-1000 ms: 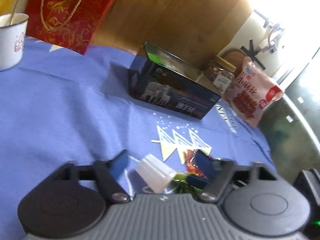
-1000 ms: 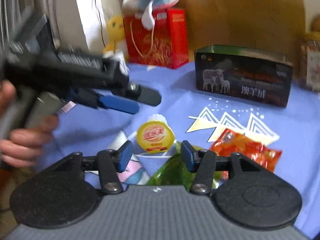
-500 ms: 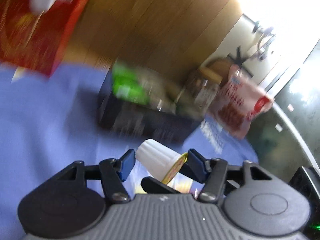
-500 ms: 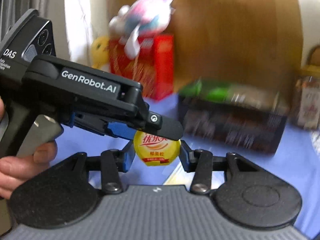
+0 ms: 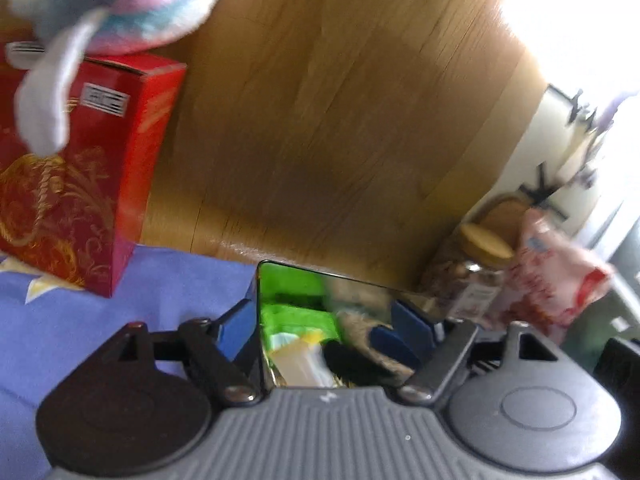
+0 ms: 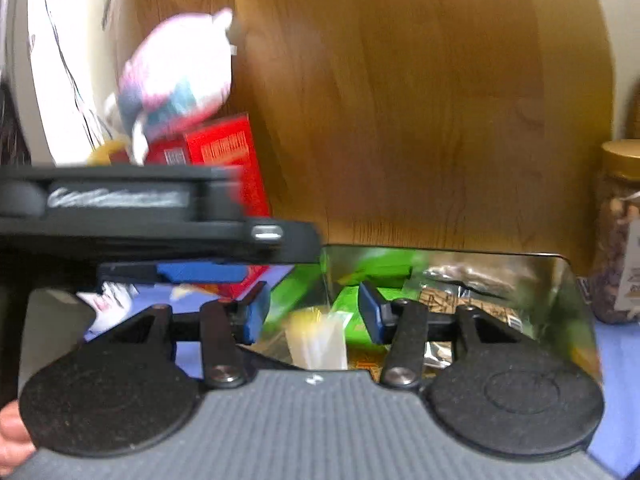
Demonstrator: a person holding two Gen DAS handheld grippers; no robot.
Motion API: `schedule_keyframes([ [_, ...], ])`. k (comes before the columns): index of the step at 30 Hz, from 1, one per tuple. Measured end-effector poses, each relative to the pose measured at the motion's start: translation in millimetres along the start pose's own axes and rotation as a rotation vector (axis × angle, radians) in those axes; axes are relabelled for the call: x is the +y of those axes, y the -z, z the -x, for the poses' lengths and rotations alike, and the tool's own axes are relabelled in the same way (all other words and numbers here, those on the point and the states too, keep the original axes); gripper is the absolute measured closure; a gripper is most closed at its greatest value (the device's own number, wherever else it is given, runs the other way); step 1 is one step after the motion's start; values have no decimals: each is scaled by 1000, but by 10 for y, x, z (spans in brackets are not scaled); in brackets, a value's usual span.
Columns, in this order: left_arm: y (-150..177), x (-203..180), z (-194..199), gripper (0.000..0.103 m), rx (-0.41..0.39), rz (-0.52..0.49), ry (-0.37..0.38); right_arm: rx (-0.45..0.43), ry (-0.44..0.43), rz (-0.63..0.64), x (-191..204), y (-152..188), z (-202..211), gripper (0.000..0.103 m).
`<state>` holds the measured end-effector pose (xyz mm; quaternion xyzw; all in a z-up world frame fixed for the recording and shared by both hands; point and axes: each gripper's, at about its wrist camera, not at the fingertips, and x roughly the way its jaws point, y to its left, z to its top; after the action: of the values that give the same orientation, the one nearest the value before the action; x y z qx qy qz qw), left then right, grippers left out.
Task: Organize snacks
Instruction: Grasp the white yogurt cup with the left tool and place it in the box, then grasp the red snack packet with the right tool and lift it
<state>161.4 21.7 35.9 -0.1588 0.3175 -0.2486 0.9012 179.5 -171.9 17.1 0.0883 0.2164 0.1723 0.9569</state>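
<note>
The little jelly cup (image 6: 318,340), light, ribbed and crushable, drops between the right gripper's (image 6: 314,312) spread-apart jaws into the tin (image 6: 576,280), while the left gripper (image 5: 324,330) also gapes.

Both wrist views close over the open tin (image 5: 348,292) (image 6: 440,264) (shared), facing the wooden wall (image 5: 340,120) (image 6: 420,120).

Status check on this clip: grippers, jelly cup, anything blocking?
Both hand-held grippers open. Jelly cup inside open tin, between right fingertips. Left hand-held gripper alongside. Nothing blocking.
</note>
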Motion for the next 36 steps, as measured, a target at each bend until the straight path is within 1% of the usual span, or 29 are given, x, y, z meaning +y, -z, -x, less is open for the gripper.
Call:
schedule_keyframes([
  [3, 207, 46, 306, 26, -8, 3, 25, -18, -33, -105, -192, 106, 470, 51],
  [5, 364, 43, 401, 27, 25, -7, 58, -4, -31, -185, -348, 324, 812, 51],
  [7, 590, -2, 438, 28, 86, -22, 89, 19, -24, -278, -506, 611, 1131, 51],
  [9, 822, -65, 380, 31, 174, -25, 140, 53, -14, -354, -636, 899, 1383, 54],
  [11, 1005, -106, 286, 33, 255, -12, 169, 95, 4, -393, -673, 1111, 1510, 58],
  [12, 1076, -111, 242, 35, 285, -4, 178, 110, 6, -404, -673, 1202, 1588, 62],
  [13, 1142, -120, 211, 36, 310, 1, 188, 124, 4, -413, -658, 1264, 1631, 63],
  [17, 1342, -175, 101, 37, 369, 17, 203, 176, 10, -436, -606, 1447, 1593, 63],
  [18, 1387, -199, 74, 37, 377, 17, 203, 167, -7, -457, -606, 1485, 1597, 65],
  [19, 1389, -205, 54, 37, 379, 20, 200, 177, -40, -474, -585, 1493, 1543, 71],
  [20, 1410, -225, 65, 37, 364, 15, 193, 189, -67, -481, -558, 1493, 1468, 75],
  [21, 1410, -257, 57, 37, 362, 8, 184, 195, -76, -478, -526, 1519, 1406, 84],
  [22, 1400, -275, 47, 37, 365, 10, 181, 202, -90, -492, -522, 1541, 1332, 89],
  [23, 1387, -259, 83, 35, 362, 14, 171, 192, -108, -538, -553, 1556, 1296, 89],
  [25, 1359, -205, 119, 35, 363, 33, 162, 182, -146, -668, -673, 1581, 1248, 92],
  [26, 1347, -173, 129, 35, 366, 57, 166, 171, -180, -761, -763, 1617, 1239, 93],
  [28, 1321, -103, 156, 35, 367, 108, 199, 144, -243, -945, -940, 1704, 1237, 94],
  [29, 1311, -83, 169, 35, 362, 125, 208, 127, -254, -1001, -1001, 1722, 1247, 94],
  [31, 1272, -53, 190, 35, 346, 149, 224, 101, -274, -1052, -1077, 1715, 1258, 94],
  [33, 1249, -59, 185, 32, 338, 162, 237, 88, -300, -1095, -1125, 1684, 1253, 94],
  [36, 1256, -91, 151, 32, 351, 181, 274, 62, -357, -1139, -1175, 1631, 1268, 94],
])
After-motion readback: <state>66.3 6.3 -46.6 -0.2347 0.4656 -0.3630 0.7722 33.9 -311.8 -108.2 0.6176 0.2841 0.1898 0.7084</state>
